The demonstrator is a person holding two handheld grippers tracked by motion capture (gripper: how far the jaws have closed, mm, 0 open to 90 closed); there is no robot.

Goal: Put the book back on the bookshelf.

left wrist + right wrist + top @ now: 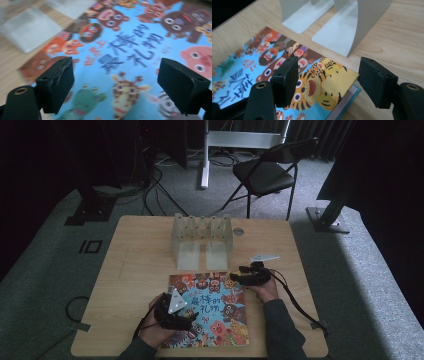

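A picture book (215,312) with cartoon animals around a blue middle lies flat near the table's front edge. My left gripper (191,316) hovers over the book's left half; in the left gripper view its jaws (116,72) stand wide apart above the cover (130,50), touching nothing. My right gripper (241,272) is at the book's far right corner. In the right gripper view its open jaws (328,75) straddle that tiger-printed corner (332,82), which sits slightly raised above the pages, and the pads are clear of it.
A grey metal book rack (201,240) with upright dividers stands just behind the book, its base plates (342,32) close to the right gripper. The wooden table (135,265) has bare room at left. A folding chair (265,172) stands beyond the table.
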